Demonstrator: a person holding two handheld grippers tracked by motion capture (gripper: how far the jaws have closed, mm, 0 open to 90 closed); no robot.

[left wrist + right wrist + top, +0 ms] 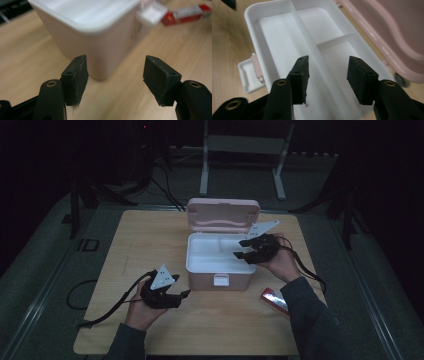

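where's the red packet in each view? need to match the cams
High view: red packet lies on the table, lower right, beside the person's right sleeve.
Left gripper view: top right corner, blurred.
Right gripper view: not in it.
Shared landmark: the box's white latch.

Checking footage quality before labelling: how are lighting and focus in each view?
High view: dim, with dark surroundings, though the pink box stays readable. Left gripper view: jaws sharp, box corner and red packet blurred. Right gripper view: bright, white tray slightly soft.
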